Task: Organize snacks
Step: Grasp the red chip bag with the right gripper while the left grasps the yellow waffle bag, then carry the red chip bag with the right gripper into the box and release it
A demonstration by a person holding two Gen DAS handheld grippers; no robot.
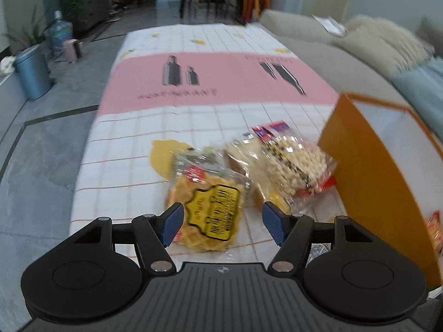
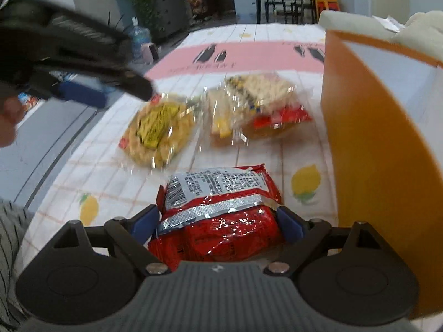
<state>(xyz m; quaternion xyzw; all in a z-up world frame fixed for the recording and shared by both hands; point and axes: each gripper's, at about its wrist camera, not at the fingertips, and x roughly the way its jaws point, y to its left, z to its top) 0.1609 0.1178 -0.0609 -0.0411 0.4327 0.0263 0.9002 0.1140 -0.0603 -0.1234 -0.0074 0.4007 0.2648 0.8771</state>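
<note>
My left gripper [image 1: 223, 222] is open and hovers just above a clear bag of yellow snacks with a yellow label [image 1: 210, 213], which lies flat on the tablecloth [image 1: 133, 127]; the pads do not press on it. Beside that bag lie two more clear snack bags [image 1: 285, 166]. My right gripper [image 2: 217, 224] is shut on a red foil snack packet [image 2: 218, 213], both blue pads against its sides, close to the open orange box [image 2: 373, 138]. In the right wrist view the left gripper [image 2: 110, 91] hangs blurred at upper left, near the yellow-label bag [image 2: 157, 127] and the clear bags [image 2: 257, 105].
The orange box [image 1: 373, 179] stands at the table's right side, with a snack packet [image 1: 434, 229] showing inside. A beige sofa with cushions [image 1: 360, 44] runs behind it. The table's left edge drops to grey floor with a blue bin [image 1: 31, 74]. A striped sleeve [image 2: 11, 238] shows at lower left.
</note>
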